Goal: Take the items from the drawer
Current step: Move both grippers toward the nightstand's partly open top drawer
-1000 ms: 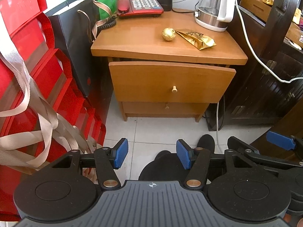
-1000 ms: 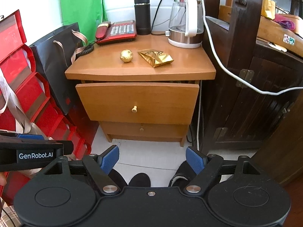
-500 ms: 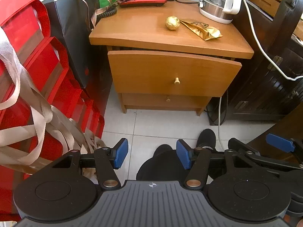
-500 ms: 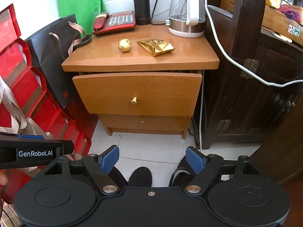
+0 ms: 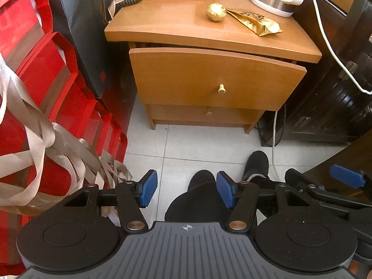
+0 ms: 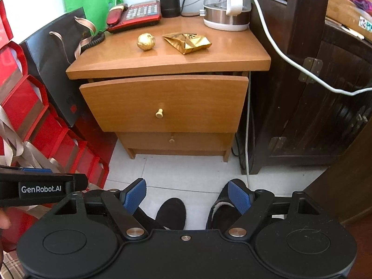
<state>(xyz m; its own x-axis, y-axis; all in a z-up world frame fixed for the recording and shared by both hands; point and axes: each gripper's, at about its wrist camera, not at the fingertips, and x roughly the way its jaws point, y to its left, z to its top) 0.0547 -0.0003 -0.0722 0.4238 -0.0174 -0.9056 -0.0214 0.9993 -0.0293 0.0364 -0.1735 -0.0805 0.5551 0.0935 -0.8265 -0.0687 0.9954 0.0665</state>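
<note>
Drawing nearer to the nightstand over the last second, both grippers now see it larger and from higher up, so more of its top shows while the things on it keep their places. The left gripper and the right gripper hover low over the tiled floor, well short of the furniture, each with its fingers released and nothing between them. The upper drawer stands slightly ajar, its knob free; what lies inside is hidden. A gold foil ball and a gold packet rest on top, beside the kettle and the red telephone. That fits either items already lifted out or a drawer yet to be emptied.
</note>
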